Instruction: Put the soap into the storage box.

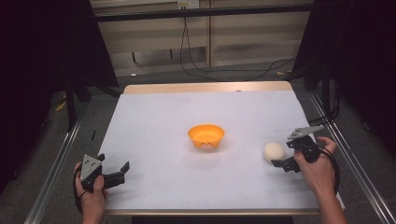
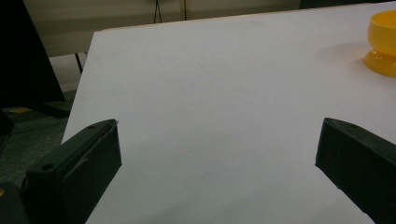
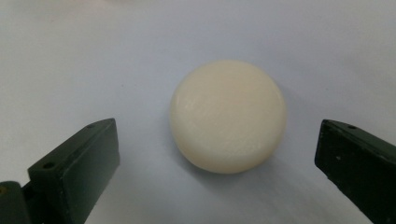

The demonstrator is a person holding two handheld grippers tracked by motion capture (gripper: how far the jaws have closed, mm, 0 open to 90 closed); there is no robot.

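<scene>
two grippers are out over the white sheet (image 1: pixel 187 116) that covers the table, one in each of the person's hands. the right gripper (image 1: pixel 283 158) sits at the near right of the sheet, turned toward the left, with its jaws spread wide. in the right gripper view the two black jaws stand far apart at the bottom corners, and the cream-coloured round bun (image 3: pixel 228 115) lies on the sheet ahead of them, centred on the gap. neither jaw touches it; there is bare sheet on both sides between the bun and the jaws. in the high view the bun (image 1: pixel 273 151) rests just beside the jaw tips, to their left, right of the orange bowl (image 1: pixel 206 135).

the left gripper (image 1: pixel 119 173) is at the near left corner of the sheet, well apart from the bun and the bowl. its jaws are also wide open and have hold of nothing; the left gripper view looks between them across bare white sheet, with the orange bowl (image 2: pixel 383 44) at the far right edge.

the bowl stands upright near the middle of the sheet, between the two grippers and a little farther off than both.
</scene>
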